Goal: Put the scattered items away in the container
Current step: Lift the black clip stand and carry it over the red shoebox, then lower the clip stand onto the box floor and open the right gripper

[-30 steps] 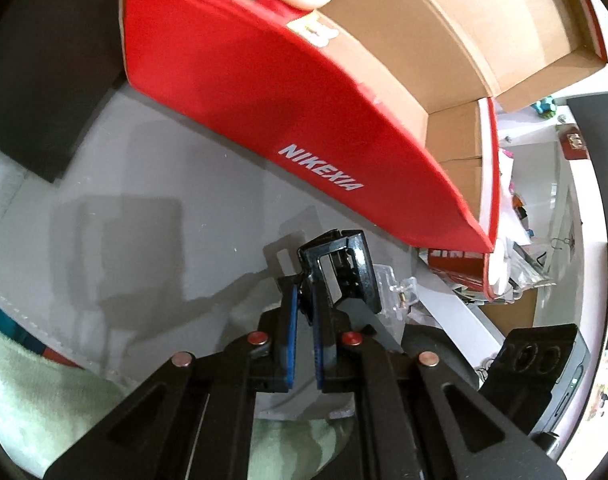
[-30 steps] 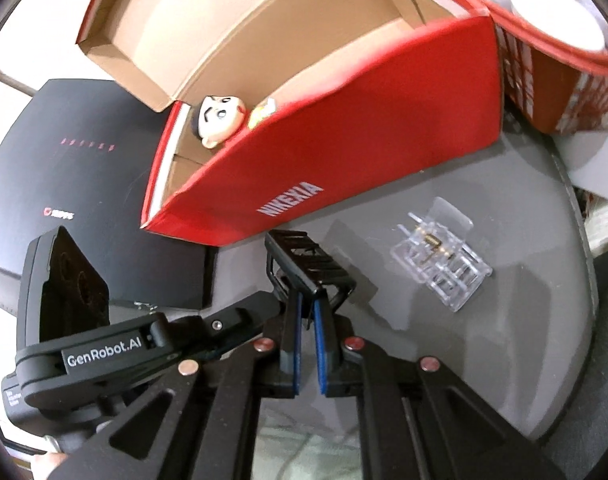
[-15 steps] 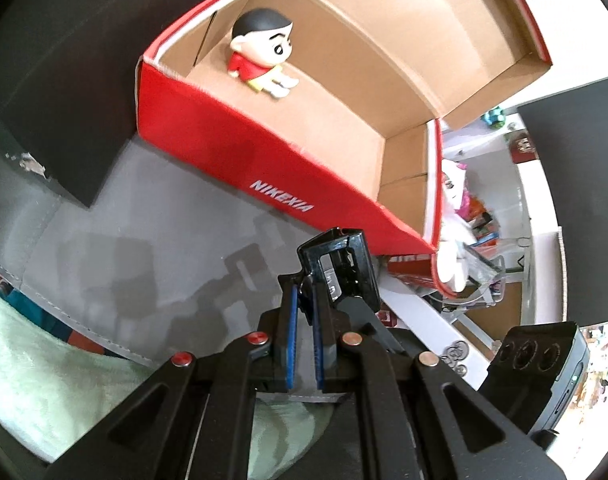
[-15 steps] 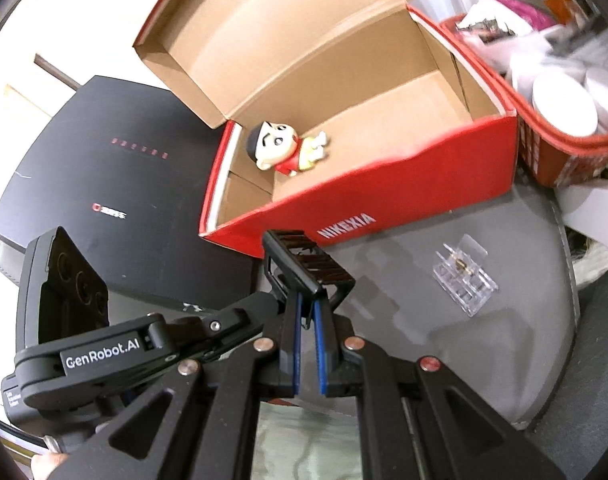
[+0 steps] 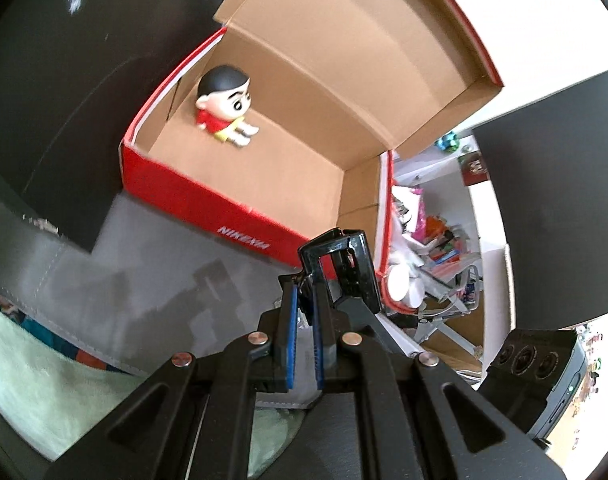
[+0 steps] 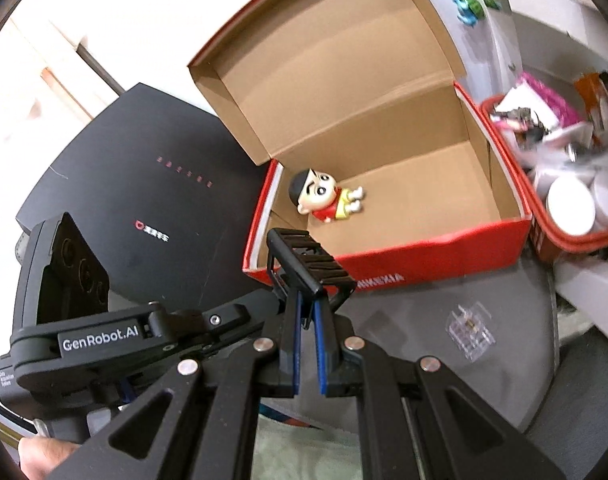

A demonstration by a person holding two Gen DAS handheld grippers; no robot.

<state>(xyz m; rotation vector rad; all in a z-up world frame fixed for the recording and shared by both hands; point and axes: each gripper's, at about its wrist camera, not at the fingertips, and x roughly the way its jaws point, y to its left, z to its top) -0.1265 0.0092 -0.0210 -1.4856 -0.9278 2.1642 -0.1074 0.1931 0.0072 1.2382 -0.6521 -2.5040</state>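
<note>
A red cardboard box (image 5: 208,204) stands open on the grey mat, lid up; it also shows in the right wrist view (image 6: 444,256). A cartoon boy figurine (image 5: 224,106) lies inside at the box's left end, also seen from the right wrist (image 6: 324,196). Both grippers are shut on one black frame-shaped object (image 5: 340,264), each at one end, holding it above the mat just in front of the box. My left gripper (image 5: 304,300) grips its left side; my right gripper (image 6: 306,312) grips the other side of the black object (image 6: 308,260).
A clear plastic case (image 6: 470,332) lies on the grey mat (image 6: 416,320) to the right. A black flat box (image 6: 144,200) sits left of the red box. A red basket (image 6: 560,232) of clutter stands on the right. A pale green cloth (image 5: 44,392) lies at the near edge.
Both grippers have risen and pulled back with the black object, so the box interior and the figurine now show from higher up. The jaws stayed shut.
</note>
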